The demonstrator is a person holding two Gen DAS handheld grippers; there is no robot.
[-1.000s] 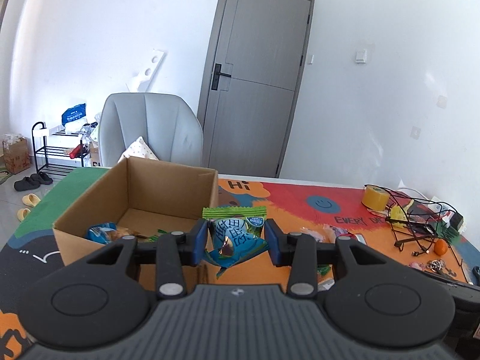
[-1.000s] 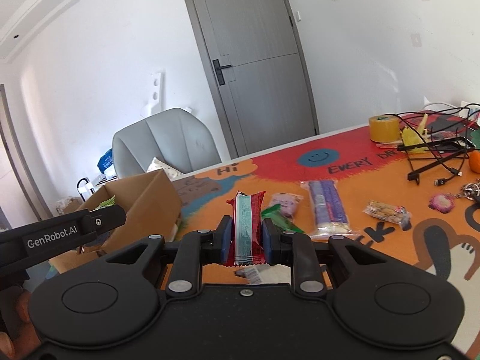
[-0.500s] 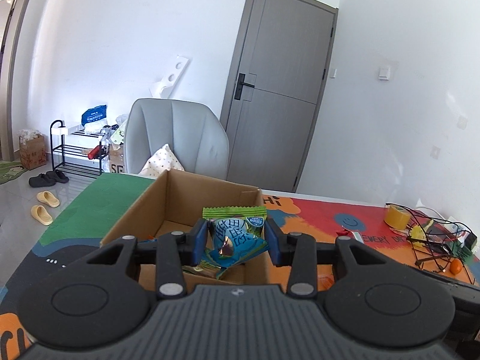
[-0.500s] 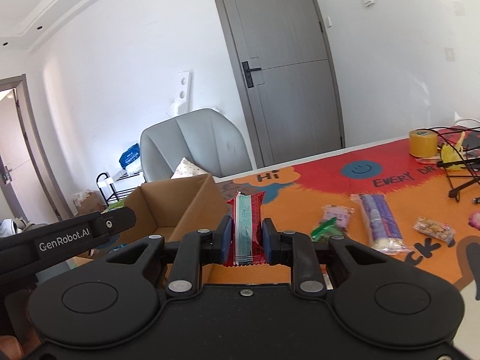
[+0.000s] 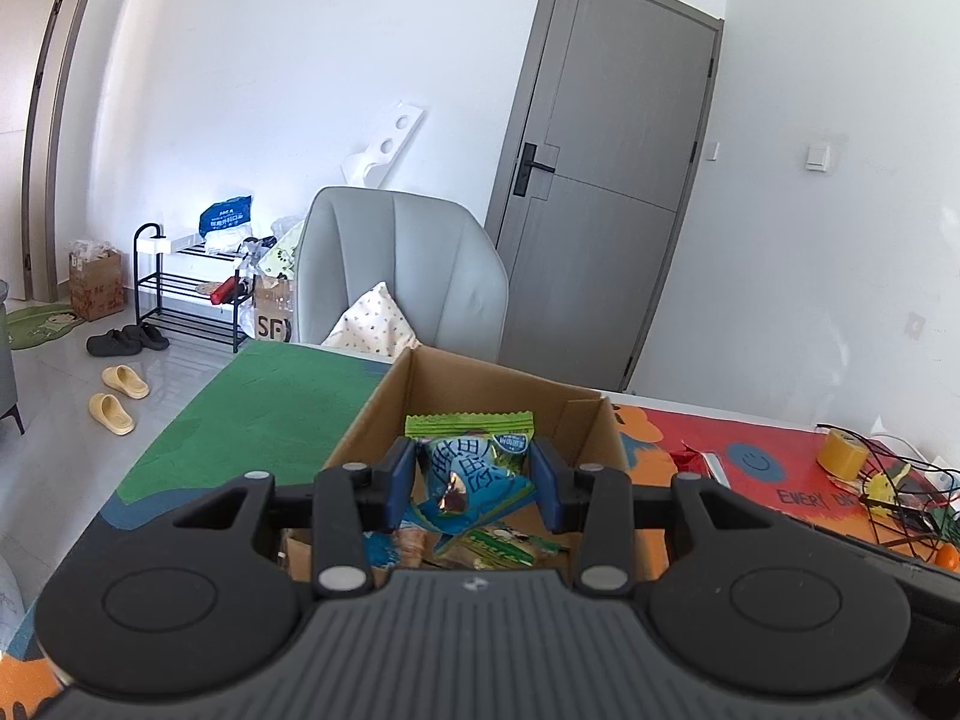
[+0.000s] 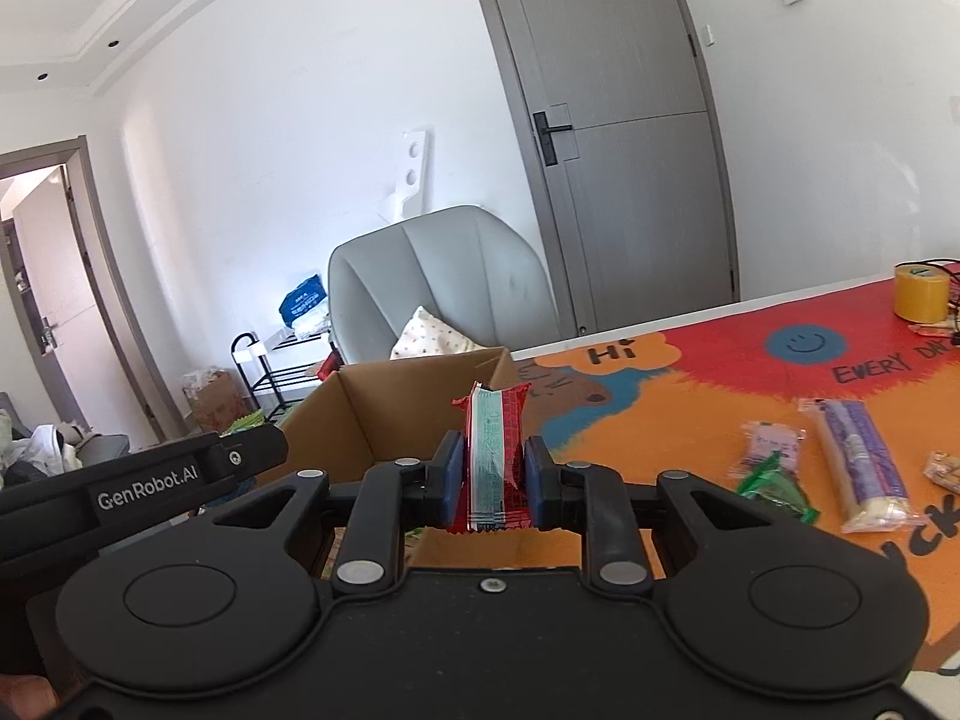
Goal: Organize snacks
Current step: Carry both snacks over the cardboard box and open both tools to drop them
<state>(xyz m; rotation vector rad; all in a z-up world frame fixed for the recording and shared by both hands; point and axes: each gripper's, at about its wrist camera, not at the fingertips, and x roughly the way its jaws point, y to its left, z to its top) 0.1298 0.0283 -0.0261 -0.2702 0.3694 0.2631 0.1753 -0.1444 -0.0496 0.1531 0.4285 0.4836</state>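
Observation:
My left gripper (image 5: 471,483) is shut on a green and blue snack packet (image 5: 471,468) and holds it over the open cardboard box (image 5: 480,384), which has several packets lying inside. My right gripper (image 6: 495,474) is shut on a red and green snack bar (image 6: 495,459) held upright, just right of the same box (image 6: 384,402). Part of the left gripper's body shows at the left of the right wrist view (image 6: 150,480). Loose snacks lie on the colourful mat to the right: a purple pack (image 6: 861,456), a pink packet (image 6: 771,441) and a green packet (image 6: 774,489).
A grey chair (image 5: 402,276) with a cushion stands behind the table. A yellow tape roll (image 6: 921,291) and black cables (image 5: 900,492) sit at the far right of the table. A shoe rack (image 5: 186,294) and slippers are on the floor at left.
Both grippers have moved left toward the box with their snacks still held. The left gripper now hangs over the box opening. The right gripper is now beside the box.

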